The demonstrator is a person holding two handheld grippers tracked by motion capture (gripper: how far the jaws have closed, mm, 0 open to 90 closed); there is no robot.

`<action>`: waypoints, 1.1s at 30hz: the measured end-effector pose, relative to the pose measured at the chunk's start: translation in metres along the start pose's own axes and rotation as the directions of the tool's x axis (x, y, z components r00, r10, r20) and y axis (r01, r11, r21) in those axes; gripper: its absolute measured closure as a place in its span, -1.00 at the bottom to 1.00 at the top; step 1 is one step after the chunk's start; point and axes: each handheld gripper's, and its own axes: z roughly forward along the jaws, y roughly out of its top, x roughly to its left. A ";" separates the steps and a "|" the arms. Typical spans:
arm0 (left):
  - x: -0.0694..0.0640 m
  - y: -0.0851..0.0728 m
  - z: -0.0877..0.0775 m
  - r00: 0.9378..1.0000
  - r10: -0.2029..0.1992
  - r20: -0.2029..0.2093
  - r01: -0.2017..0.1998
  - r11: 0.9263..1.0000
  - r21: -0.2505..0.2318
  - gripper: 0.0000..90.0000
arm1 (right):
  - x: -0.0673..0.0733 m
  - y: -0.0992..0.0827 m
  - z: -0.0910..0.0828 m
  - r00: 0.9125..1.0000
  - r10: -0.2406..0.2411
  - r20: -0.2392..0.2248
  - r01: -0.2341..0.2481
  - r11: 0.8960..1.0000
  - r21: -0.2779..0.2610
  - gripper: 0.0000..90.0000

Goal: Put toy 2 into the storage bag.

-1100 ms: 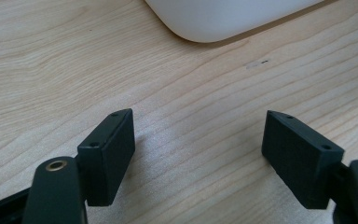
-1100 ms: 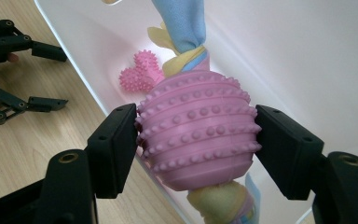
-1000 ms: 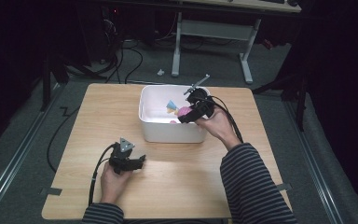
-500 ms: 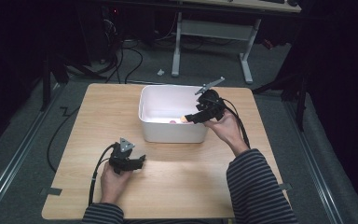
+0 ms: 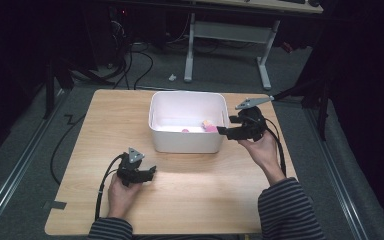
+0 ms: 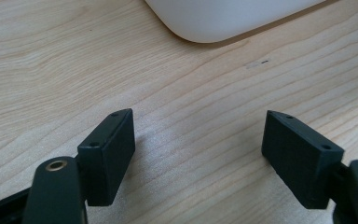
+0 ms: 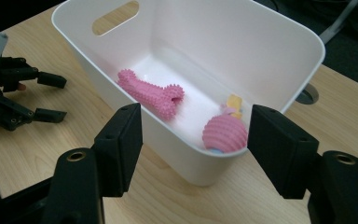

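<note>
Now the white bin (image 5: 187, 142) sits mid-worktop (image 5: 205, 200), long axis left-right. Right hand-held gripper (image 5: 223, 131), empty, jaws just closing, hovers beside its right end; left hand-held gripper (image 5: 152, 171) gapes, empty.

so the white plastic bin (image 5: 187, 132) sits mid-back on the wooden table (image 5: 200, 195), pink spiky rubber bone (image 7: 151, 93) and pink ribbed ball (image 7: 223, 134) lying side by side inside it

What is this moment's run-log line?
left gripper: open, empty, over wooden table | right gripper: open, jaws just closing, empty, beside white plastic bin | bin: pink spiky bone toy, pink ribbed ball
</note>
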 end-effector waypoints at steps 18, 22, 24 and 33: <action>0.000 0.000 0.000 1.000 -0.001 0.002 0.001 1.000 0.000 -0.43 | -0.001 -0.060 -0.035 0.997 0.066 0.033 -0.064 0.995 -0.071 -0.17; 0.000 0.000 0.000 1.000 0.000 0.002 0.000 1.000 0.001 -0.43 | -0.002 -0.073 -0.036 0.996 0.084 0.034 -0.081 0.994 -0.076 -0.17; 0.000 0.000 0.000 1.000 0.000 0.002 0.000 1.000 0.001 -0.43 | -0.002 -0.079 -0.038 0.994 0.098 0.042 -0.094 0.992 -0.086 -0.17; 0.000 0.000 0.000 1.000 0.001 -0.002 -0.001 1.000 0.000 -0.43 | -0.004 -0.112 -0.039 0.987 0.157 0.044 -0.151 0.982 -0.110 -0.16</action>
